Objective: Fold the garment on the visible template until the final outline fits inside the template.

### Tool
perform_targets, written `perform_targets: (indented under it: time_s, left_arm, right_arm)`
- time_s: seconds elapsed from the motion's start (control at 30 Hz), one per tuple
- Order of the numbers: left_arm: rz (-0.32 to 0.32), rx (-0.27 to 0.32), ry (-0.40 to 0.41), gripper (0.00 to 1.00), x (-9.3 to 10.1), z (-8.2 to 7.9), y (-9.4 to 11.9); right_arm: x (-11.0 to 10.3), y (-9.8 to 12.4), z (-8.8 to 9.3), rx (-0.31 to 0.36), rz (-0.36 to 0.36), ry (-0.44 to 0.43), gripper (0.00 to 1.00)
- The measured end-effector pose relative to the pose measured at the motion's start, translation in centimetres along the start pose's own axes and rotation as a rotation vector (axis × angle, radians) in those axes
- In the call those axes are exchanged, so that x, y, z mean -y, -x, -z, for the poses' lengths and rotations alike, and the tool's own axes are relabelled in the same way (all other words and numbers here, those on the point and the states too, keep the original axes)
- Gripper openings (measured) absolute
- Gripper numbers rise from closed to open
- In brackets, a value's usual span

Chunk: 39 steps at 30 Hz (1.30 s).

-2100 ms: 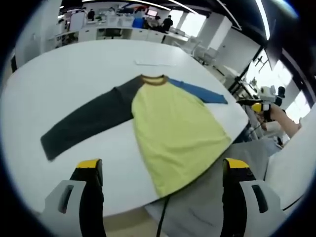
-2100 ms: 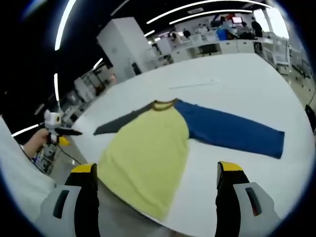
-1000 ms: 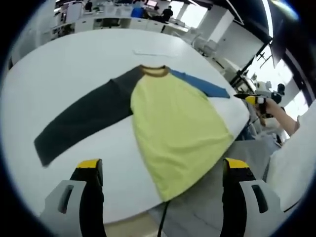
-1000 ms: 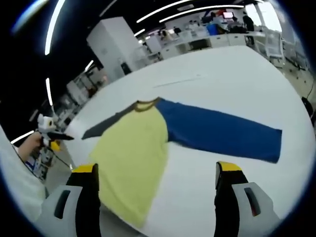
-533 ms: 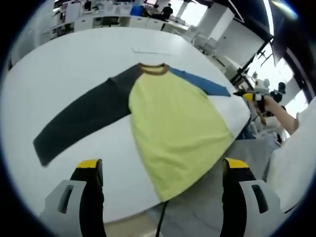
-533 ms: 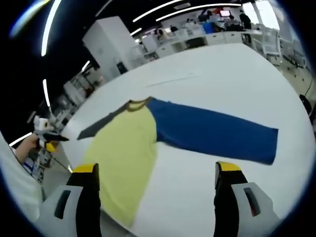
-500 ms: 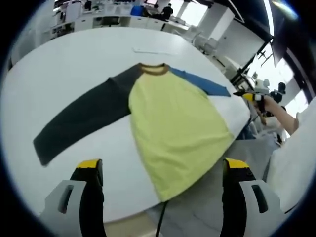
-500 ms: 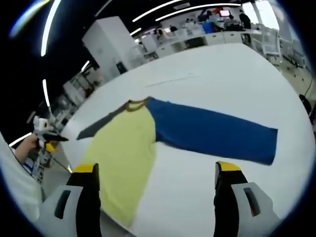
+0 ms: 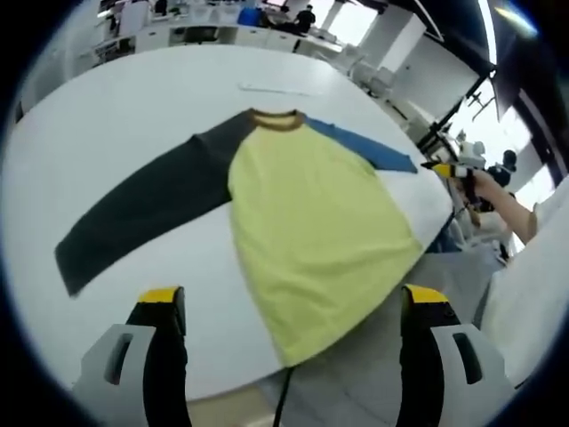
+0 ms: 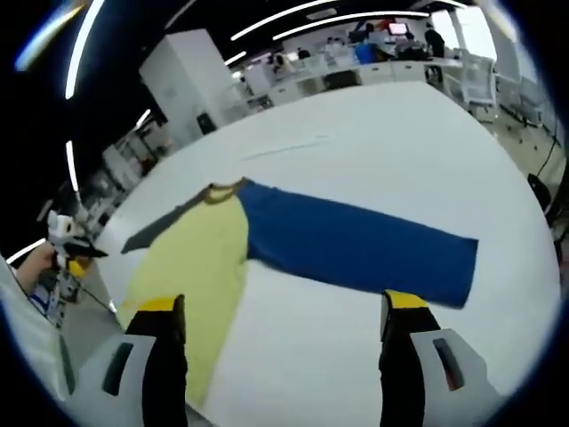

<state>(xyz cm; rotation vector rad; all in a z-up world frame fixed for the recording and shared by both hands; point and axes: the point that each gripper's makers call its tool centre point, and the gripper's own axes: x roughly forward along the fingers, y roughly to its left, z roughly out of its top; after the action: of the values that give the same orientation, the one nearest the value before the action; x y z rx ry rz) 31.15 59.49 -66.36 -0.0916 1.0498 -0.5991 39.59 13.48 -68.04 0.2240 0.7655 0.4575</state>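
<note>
Table point(image 9: 107, 98), white, round: bears everything. Raglan shirt point(image 9: 311, 222) lies on it flat and fully spread, hem at the table's near edge, nothing folded yet by my reckoning. Grey sleeve point(image 9: 142, 213) and blue sleeve point(image 10: 356, 249) both stretched out from the shirt. My left gripper point(image 9: 289, 356) and right gripper point(image 10: 276, 356) hover above the table, jaws wide apart, both empty.

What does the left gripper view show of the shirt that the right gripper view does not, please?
Left gripper view: the whole dark grey sleeve out to its cuff, and the yellow hem hanging over the table edge. Right gripper view: the full blue sleeve to its cuff. Both share the yellow-bodied long-sleeved shirt, unfolded on the white table, its brown collar, and an open hand-held gripper above it.
</note>
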Motion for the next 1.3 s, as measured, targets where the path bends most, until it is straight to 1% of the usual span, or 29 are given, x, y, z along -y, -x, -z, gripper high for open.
perform_targets:
  time_s: [0.13, 0.23, 0.43, 0.57, 0.63, 0.77, 0.87, 0.97, 1.07, 1.2, 1.3]
  left_arm:
    - [0.003, -0.005, 0.0, 0.97, 0.2, 0.0, -0.2]
    - [0.002, -0.012, -0.001, 0.97, 0.1, 0.0, -0.4]
    - [-0.002, -0.018, -0.001, 0.97, 0.0, -0.1, -0.6]
    - [-0.001, -0.024, -0.003, 0.97, 0.1, -0.1, -0.7]
    - [-0.002, -0.026, -0.004, 0.97, 0.0, -0.2, -0.7]
    - [-0.006, -0.03, -0.001, 0.97, -0.1, -0.2, -0.8]
    - [-0.005, -0.036, -0.002, 0.97, 0.0, -0.1, -0.9]
    - [-0.008, -0.041, -0.001, 0.97, 0.0, 0.0, -1.0]
    - [-0.011, -0.048, -0.002, 0.97, 0.0, 0.1, -1.0]
    - [-0.009, -0.05, -0.002, 0.97, 0.1, 0.1, -1.1]
    - [-0.013, -0.052, -0.001, 0.97, 0.0, 0.1, -1.1]
  right_arm:
    - [1.0, 0.2, -0.5, 0.014, 0.032, 0.014, 0.85]
    - [2.0, 0.2, -0.7, 0.011, 0.054, 0.026, 0.84]
    - [3.4, 0.0, -1.3, 0.012, 0.069, 0.044, 0.8]
    - [4.7, -0.2, -1.1, -0.005, 0.085, 0.06, 0.78]
    - [5.2, -0.2, -1.0, -0.009, 0.095, 0.062, 0.77]
    - [6.6, 0.0, -1.4, 0.013, 0.117, 0.046, 0.75]
    - [7.9, 0.1, -1.3, 0.009, 0.147, 0.046, 0.75]
    - [8.9, 0.4, -1.5, 0.025, 0.165, 0.037, 0.76]
    - [9.4, 0.5, -1.6, 0.032, 0.171, 0.03, 0.75]
    - [10.0, 0.6, -1.4, 0.021, 0.18, 0.032, 0.73]
    - [10.3, 0.5, -1.6, 0.026, 0.175, 0.026, 0.72]
